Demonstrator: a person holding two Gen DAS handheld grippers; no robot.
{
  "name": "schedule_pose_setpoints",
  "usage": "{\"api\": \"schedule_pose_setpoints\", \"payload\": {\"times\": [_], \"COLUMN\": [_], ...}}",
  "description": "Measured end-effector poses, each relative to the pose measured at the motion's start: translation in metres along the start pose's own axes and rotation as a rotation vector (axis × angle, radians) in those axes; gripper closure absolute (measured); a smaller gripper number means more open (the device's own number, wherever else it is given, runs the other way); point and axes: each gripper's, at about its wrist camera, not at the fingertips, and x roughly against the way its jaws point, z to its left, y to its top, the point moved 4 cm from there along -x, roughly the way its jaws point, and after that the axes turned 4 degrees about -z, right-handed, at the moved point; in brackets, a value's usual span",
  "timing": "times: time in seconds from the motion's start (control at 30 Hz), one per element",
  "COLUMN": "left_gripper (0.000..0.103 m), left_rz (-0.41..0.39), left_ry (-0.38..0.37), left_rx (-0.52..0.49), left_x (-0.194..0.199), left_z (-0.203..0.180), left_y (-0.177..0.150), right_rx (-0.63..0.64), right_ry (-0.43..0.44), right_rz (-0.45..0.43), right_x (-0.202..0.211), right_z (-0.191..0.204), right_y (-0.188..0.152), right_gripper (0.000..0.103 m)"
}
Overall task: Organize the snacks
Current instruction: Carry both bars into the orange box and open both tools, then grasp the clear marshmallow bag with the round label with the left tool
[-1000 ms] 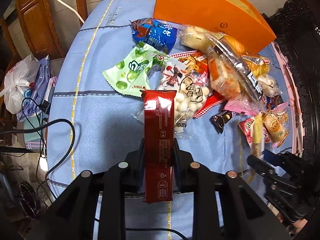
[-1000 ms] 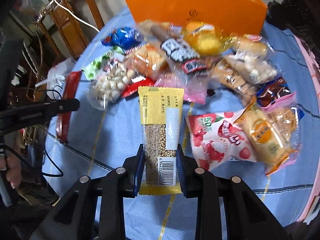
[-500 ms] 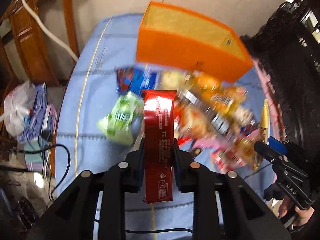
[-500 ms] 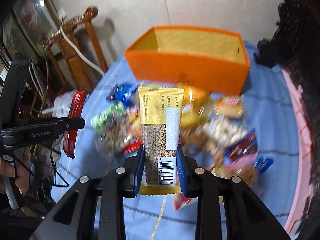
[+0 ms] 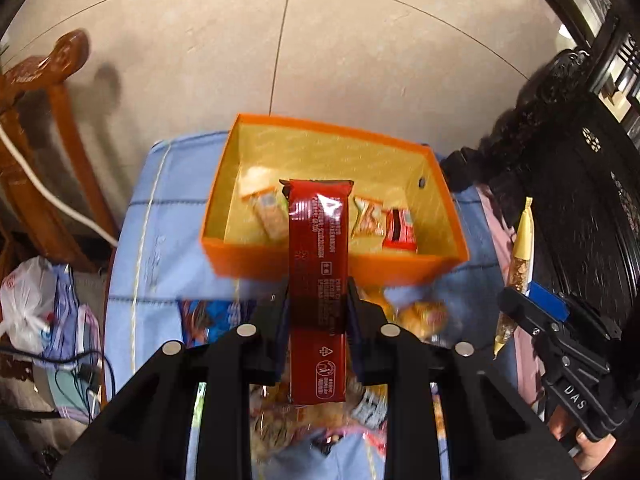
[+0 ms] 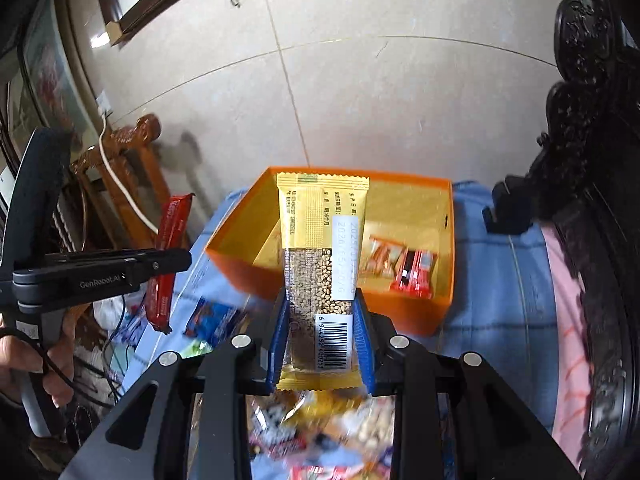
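My left gripper is shut on a long red snack bar that points at the orange box ahead. My right gripper is shut on a yellow grain bar with a barcode, also held up before the orange box. Inside the box lie a red packet, an orange-and-white packet and a pale bar. In the right wrist view the left gripper shows at the left with its red bar. The right gripper with the yellow bar shows at the right of the left wrist view.
A heap of mixed snack packets lies blurred on the blue tablecloth below both grippers. A wooden chair with a white cable stands to the left, dark carved furniture to the right. White bags sit on the floor.
Both grippers have risen and moved toward the orange box with their bars. The snack heap has slid below the fingers, and the inside of the box has come into sight.
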Motion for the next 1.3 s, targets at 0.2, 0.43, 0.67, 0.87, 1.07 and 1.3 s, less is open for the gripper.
{"api": "schedule_pose_setpoints", "payload": {"times": [0.2, 0.43, 0.67, 0.87, 1.07, 1.3], "left_gripper": [0.080, 0.004, 0.004, 0.004, 0.004, 0.004], "left_rz": [0.017, -0.002, 0.047, 0.063, 0.078, 0.155], "left_ry": [0.018, 0.152, 0.135, 0.125, 0.146, 0.153], "left_rx": [0.006, 0.087, 0.115, 0.130, 0.116, 0.083], "left_x": [-0.043, -0.081, -0.079, -0.054, -0.026, -0.013], "left_z": [-0.004, 0.009, 0.024, 0.041, 0.050, 0.057], "left_y": [0.042, 0.077, 0.051, 0.005, -0.043, -0.112], "right_rx": [-0.026, -0.119, -0.141, -0.132, -0.122, -0.128], "right_ry": [-0.022, -0.099, -0.065, -0.045, -0.045, -0.053], "right_rz": [-0.008, 0.014, 0.018, 0.077, 0.119, 0.140], "right_x": [-0.045, -0.090, -0.074, -0.053, -0.026, 0.003], "right_z": [-0.026, -0.046, -0.047, -0.035, -0.019, -0.002], "right_y": [0.035, 0.052, 0.023, -0.018, -0.059, -0.105], "right_gripper": [0.073, 0.027, 0.025, 0.025, 0.025, 0.008]}}
